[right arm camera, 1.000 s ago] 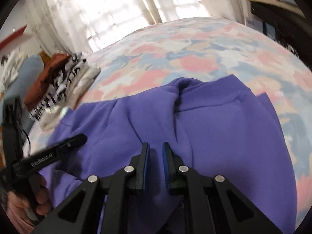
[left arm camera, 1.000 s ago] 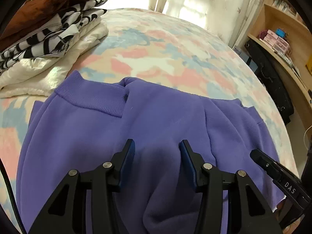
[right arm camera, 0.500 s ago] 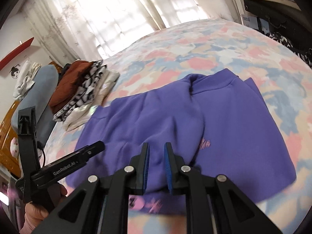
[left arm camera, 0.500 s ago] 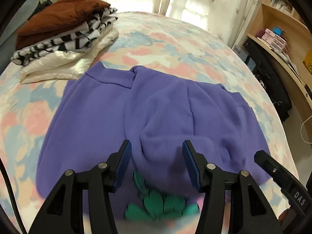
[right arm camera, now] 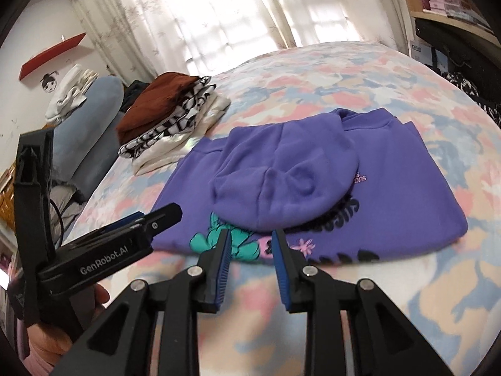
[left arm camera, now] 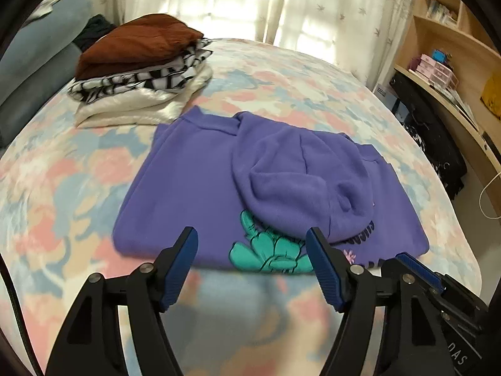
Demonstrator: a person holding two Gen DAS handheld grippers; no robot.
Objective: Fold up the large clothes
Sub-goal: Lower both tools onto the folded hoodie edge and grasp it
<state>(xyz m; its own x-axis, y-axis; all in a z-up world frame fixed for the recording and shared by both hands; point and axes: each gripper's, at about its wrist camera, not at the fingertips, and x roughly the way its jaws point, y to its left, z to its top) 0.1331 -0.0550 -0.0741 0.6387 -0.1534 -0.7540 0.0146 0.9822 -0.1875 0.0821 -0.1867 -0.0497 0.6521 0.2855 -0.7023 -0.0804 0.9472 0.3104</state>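
Item: purple fleece hoodie with teal print (left arm camera: 194, 188), folded into a rectangle mid-bed on my pastel floral bedspread (left arm camera: 62, 172), hood laid on top. My left gripper (left arm camera: 252, 264) and right gripper (right arm camera: 251, 255): both spread apart, empty, hovering short of its near edge. 1 stack of folded clothes (left arm camera: 141, 72) beside it, likely its destination.

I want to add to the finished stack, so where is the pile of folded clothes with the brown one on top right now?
The pile of folded clothes sits on the floral bedspread, at upper left in both wrist views, just beyond the purple hooded sweatshirt's far left corner, near the blue-grey pillow.
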